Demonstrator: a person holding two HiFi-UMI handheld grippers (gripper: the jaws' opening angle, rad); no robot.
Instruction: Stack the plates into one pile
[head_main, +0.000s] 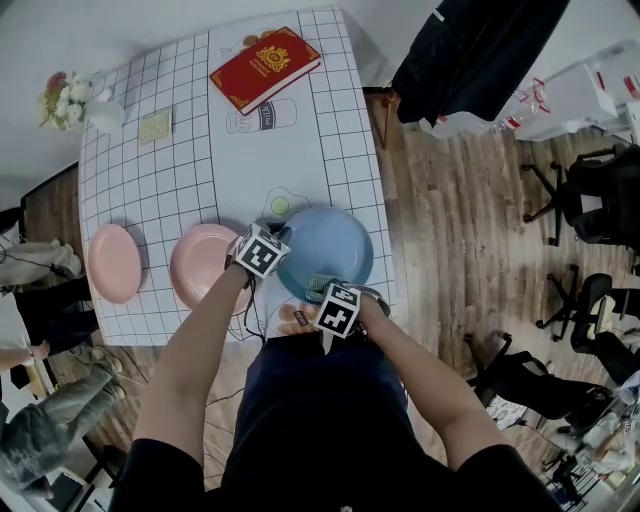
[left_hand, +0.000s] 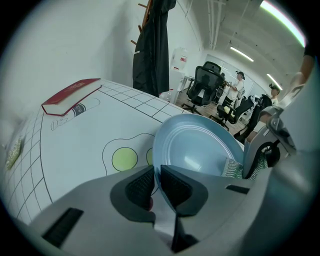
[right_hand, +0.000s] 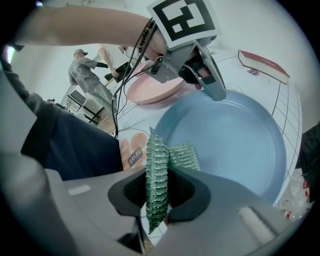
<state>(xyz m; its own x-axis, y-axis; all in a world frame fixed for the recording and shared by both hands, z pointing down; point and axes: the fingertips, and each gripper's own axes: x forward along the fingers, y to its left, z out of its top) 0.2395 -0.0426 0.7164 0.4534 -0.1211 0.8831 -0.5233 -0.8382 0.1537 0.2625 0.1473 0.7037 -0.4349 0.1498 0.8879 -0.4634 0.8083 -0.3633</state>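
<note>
Now, left gripper (left_hand: 157, 172): jaws narrow, pinched on the left rim of the blue plate (head_main: 335, 245); its marker cube sits at centre of head view.
Right gripper (right_hand: 157, 176): jaws part-way closed, clamped on a green ribbed cloth (right_hand: 155, 155) that stands upright btw the pads. A 2nd fold of it lies on the plate's near rim. If the rim itself is also in these jaws, cannot tell.
Blue plate: centre-right of head view, at the lower right corner of the table (head_main: 250, 170), btw the two grippers.
Pink plates: 2 pcs, lower left of head view, side by side, not stacked. The nearer pink plate (head_main: 200, 265) is just beside the blue one. The far pink plate (head_main: 115, 262) is apart from it, near the table's left edge.
Red book (head_main: 265, 68): top centre, well apart from the plates.
Flowers (head_main: 65, 98): upper left corner of table.
Egg drawing (left_hand: 124, 159): printed on the table top, just left of the blue plate in left gripper view.
</note>
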